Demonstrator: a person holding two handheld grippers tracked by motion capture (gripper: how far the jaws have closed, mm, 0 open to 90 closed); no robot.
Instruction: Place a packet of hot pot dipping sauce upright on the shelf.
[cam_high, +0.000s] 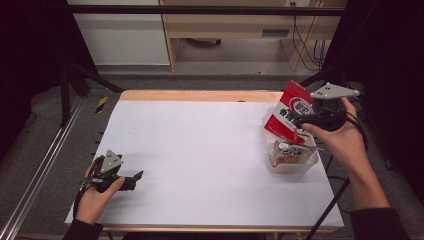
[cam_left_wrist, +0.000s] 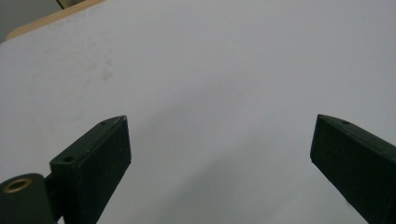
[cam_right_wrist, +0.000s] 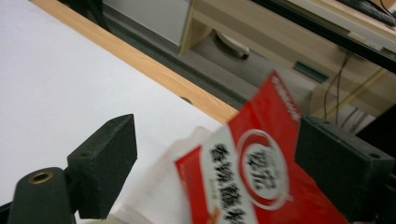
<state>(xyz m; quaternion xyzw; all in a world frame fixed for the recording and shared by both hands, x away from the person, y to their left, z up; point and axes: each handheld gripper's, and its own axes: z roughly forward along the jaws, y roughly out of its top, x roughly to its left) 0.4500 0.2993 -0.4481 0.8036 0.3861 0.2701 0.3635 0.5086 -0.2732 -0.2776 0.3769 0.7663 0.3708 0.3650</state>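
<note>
At the right side of the white table (cam_high: 200, 150), the right gripper (cam_high: 311, 121) hovers over a clear plastic bin (cam_high: 292, 162). A red and white packet (cam_high: 292, 112) stands tilted in that bin, its top leaning away toward the far edge of the table, and a smaller pale packet (cam_high: 292, 152) lies inside the bin in front of it. In the right gripper view the 2 black jaws stand wide apart with the red packet (cam_right_wrist: 261, 172) between them (blurred, its printed circle just readable); the right jaw sits at the packet's edge, though I cannot tell whether it touches, and the left one is well clear, so nothing is clamped. The left gripper (cam_high: 131, 178) rests low at the near left corner of the table, held by the left hand (cam_high: 95, 197), and its jaws are spread wide over bare white surface (cam_left_wrist: 210, 70).
</note>
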